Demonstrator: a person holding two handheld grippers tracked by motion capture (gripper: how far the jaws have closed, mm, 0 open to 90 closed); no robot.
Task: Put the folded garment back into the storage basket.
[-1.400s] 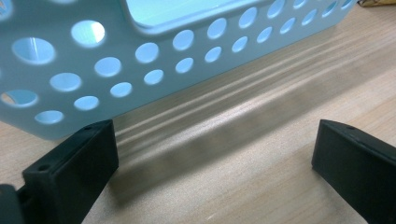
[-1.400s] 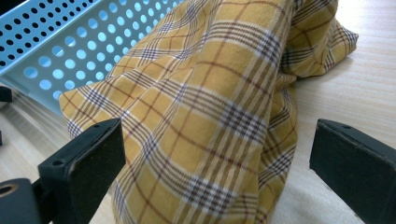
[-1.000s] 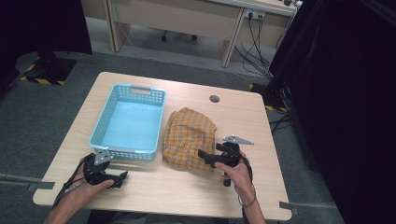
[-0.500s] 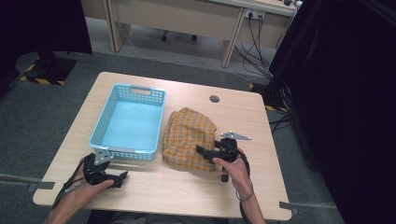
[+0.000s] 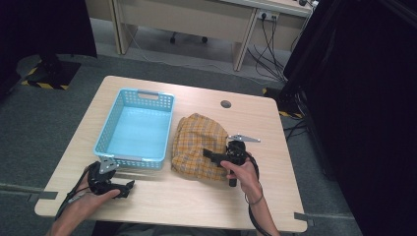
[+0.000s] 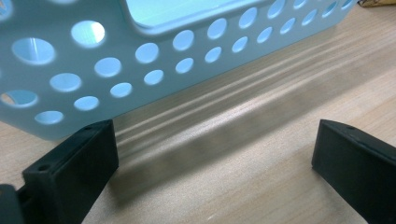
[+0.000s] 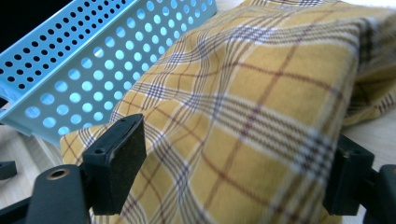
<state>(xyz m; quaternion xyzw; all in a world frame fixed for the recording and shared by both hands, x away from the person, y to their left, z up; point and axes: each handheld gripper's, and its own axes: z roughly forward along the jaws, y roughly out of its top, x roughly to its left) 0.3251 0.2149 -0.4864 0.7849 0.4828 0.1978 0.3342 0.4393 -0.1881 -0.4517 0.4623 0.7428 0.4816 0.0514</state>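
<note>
**Here: two hand-held grippers at a table with a basket and a folded cloth**

Broadly, a light wooden table [image 5: 162, 206] fills the middle of the high view, standing on grey carpet, with a small round grommet [image 5: 225, 104] set in its far side. On its left half sits a pale blue plastic basket [image 5: 162, 127] with perforated walls and nothing visible inside it. Just to the basket's right, touching or nearly touching its side wall, lies a folded yellow plaid cloth [image 5: 193, 137].

The right gripper [image 7: 233, 182], held in the person's right hand [image 5: 242, 172], is at the near right part of the cloth. In the right gripper view its two black jaws stand wide apart with the cloth's folded bulk between them, the fabric lying against both pads but not squeezed.

The left gripper [image 6: 212, 154] rests low over the table's near left corner, held in the person's left hand [image 5: 86, 199], just in front of the basket's near wall. Its jaws are spread wide with only bare wood between them; the left jaw sits right beside the basket's lower edge, though I cannot tell whether it touches.
</note>
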